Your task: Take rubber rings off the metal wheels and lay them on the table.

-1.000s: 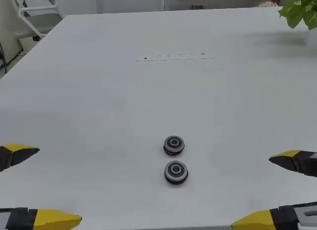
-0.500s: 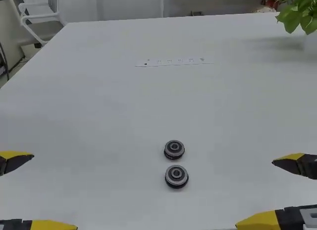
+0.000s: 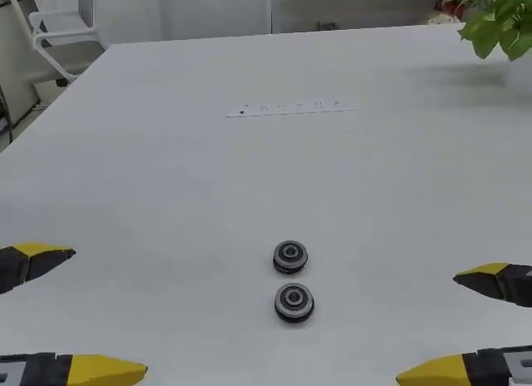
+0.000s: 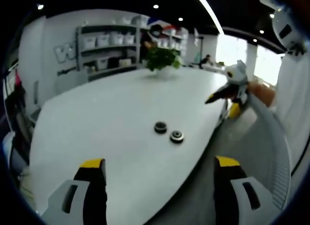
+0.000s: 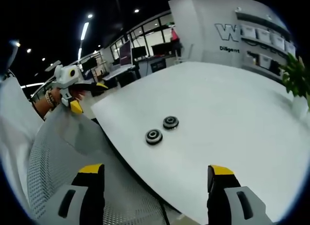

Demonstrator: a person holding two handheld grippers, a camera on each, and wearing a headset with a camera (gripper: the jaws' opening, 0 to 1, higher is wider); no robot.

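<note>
- Yellow-tipped jaws of the left gripper (image 4: 159,162) stand spread wide with nothing between them, low at the near left of the table (image 3: 166,178).
- The right gripper (image 5: 155,168) mirrors it at the near right: jaws apart, empty.
- Between the two, well apart from both, the metal wheels lie flat. The near wheel (image 3: 293,302) and the far wheel (image 3: 290,258) sit just beside each other.
- Each wheel wears its dark rubber ring (image 3: 293,317) and none lies loose, so this looks like the opening step, the approach.
- Next move, likely: one gripper steadies a wheel while the other nips the thin ring's edge and peels it off, which calls for a low, fine pinch.
- Containers: a pale pot (image 4: 163,72) at the far right holds a leafy plant (image 3: 495,20), well away from the work.
</note>
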